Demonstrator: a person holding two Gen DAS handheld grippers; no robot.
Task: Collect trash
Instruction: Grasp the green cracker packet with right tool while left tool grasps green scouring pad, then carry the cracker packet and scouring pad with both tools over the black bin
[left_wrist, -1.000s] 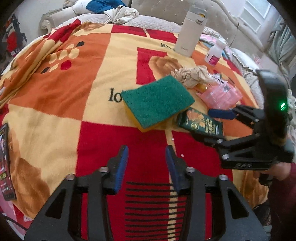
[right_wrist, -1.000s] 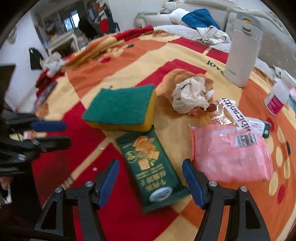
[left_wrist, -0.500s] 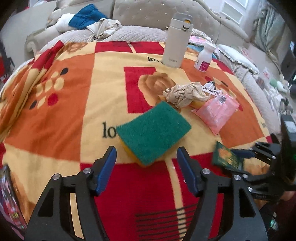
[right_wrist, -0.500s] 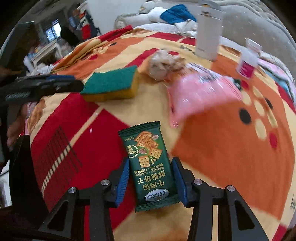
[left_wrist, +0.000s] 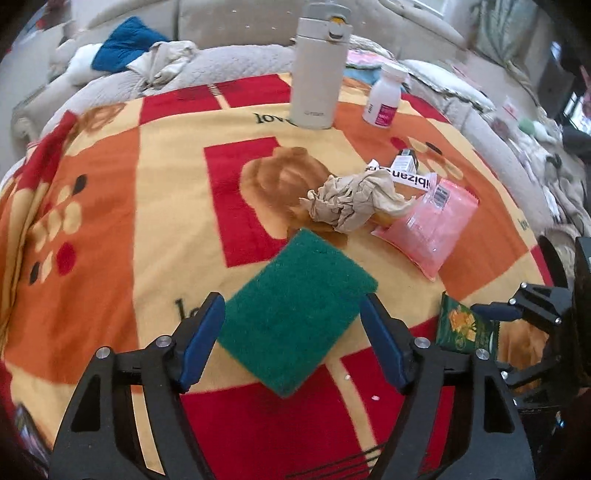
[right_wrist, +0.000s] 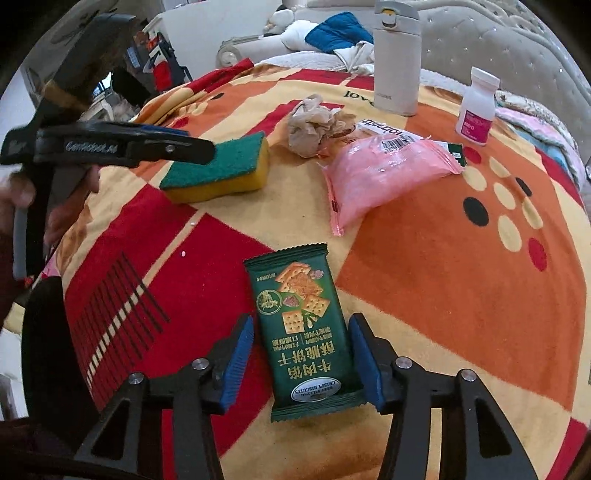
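Observation:
A green biscuit packet (right_wrist: 299, 325) lies flat on the patterned blanket (right_wrist: 443, 266), near its front edge. It sits between the jaws of my right gripper (right_wrist: 301, 321), which are opening, with a gap at the left pad. My left gripper (left_wrist: 291, 301) hovers over a green-and-yellow sponge (left_wrist: 295, 317). Its jaws are opening wide on either side and do not touch the sponge. Further back are a crumpled brown paper (left_wrist: 354, 203), a pink plastic packet (left_wrist: 432, 225) and a white printed wrapper (left_wrist: 402, 177). The left wrist view shows the right gripper (left_wrist: 491, 314) with the biscuit packet (left_wrist: 461, 325).
A beige thermos (left_wrist: 319, 62) and a small white bottle (left_wrist: 384, 96) stand at the blanket's far side. Behind them is a quilted sofa with clothes (left_wrist: 147, 55). A person's hand (right_wrist: 22, 192) holds the left gripper (right_wrist: 192, 144) at the left.
The left gripper moved forward over the sponge and its jaws widened. The right gripper closed around the biscuit packet, pulled it toward the near edge, and then its jaws widened.

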